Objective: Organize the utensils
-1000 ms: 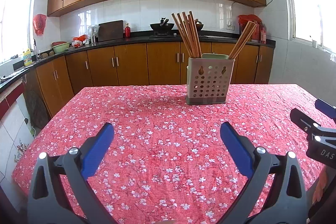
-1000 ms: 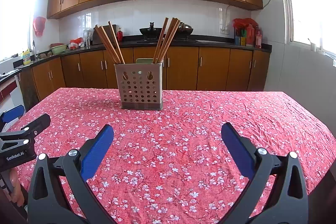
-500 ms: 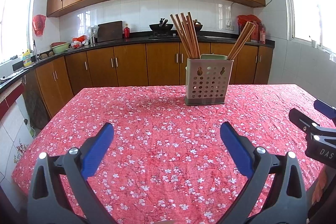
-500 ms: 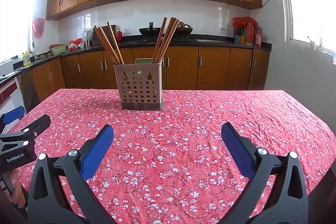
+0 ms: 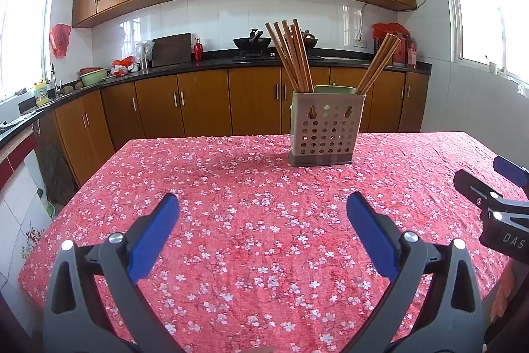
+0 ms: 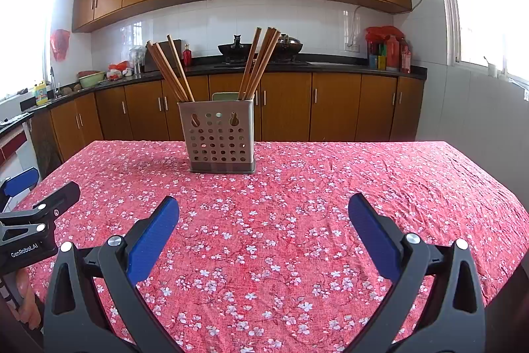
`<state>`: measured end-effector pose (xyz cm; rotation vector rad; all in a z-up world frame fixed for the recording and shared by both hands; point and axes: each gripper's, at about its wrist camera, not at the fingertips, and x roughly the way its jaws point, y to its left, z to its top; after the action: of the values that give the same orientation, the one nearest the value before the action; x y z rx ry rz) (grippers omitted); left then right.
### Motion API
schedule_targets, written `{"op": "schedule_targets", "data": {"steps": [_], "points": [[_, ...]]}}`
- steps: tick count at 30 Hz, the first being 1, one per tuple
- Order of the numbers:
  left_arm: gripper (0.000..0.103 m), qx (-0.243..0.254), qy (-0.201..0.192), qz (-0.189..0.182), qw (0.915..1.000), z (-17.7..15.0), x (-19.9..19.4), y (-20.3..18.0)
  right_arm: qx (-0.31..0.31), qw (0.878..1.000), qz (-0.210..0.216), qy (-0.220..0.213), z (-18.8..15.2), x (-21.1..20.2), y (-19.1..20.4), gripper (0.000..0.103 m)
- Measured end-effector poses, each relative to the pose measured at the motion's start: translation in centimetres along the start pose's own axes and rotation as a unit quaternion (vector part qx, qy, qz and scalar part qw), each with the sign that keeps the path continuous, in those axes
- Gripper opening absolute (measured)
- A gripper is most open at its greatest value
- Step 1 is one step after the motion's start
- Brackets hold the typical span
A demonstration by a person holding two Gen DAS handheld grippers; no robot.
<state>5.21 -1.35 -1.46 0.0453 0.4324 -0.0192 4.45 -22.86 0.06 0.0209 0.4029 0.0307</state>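
Observation:
A grey perforated utensil holder (image 5: 325,128) stands upright on the far part of the table; it also shows in the right wrist view (image 6: 220,138). Two bunches of wooden chopsticks stand in it, a left bunch (image 5: 292,55) and a right bunch (image 5: 377,63); the right wrist view shows the left bunch (image 6: 170,70) and the right bunch (image 6: 259,62). My left gripper (image 5: 263,210) is open and empty above the near table. My right gripper (image 6: 264,212) is open and empty, level with it.
The table carries a red flowered cloth (image 5: 251,194). My right gripper's fingers (image 5: 479,187) show at the right edge of the left wrist view; my left gripper's fingers (image 6: 49,197) show at the left edge of the right wrist view. Wooden cabinets and a dark counter (image 5: 198,65) lie behind.
Both grippers have drifted very slightly; the holder sits a touch further left in the left wrist view. Nothing was gripped or let go.

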Motion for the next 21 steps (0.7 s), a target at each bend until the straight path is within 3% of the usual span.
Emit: {"op": "schedule_targets", "data": {"steps": [21], "points": [[0.099, 0.005, -0.002, 0.001, 1.0, -0.02, -0.01, -0.16, 0.001, 1.0, -0.001, 0.001, -0.01, 0.07, 0.0, 0.101]]}}
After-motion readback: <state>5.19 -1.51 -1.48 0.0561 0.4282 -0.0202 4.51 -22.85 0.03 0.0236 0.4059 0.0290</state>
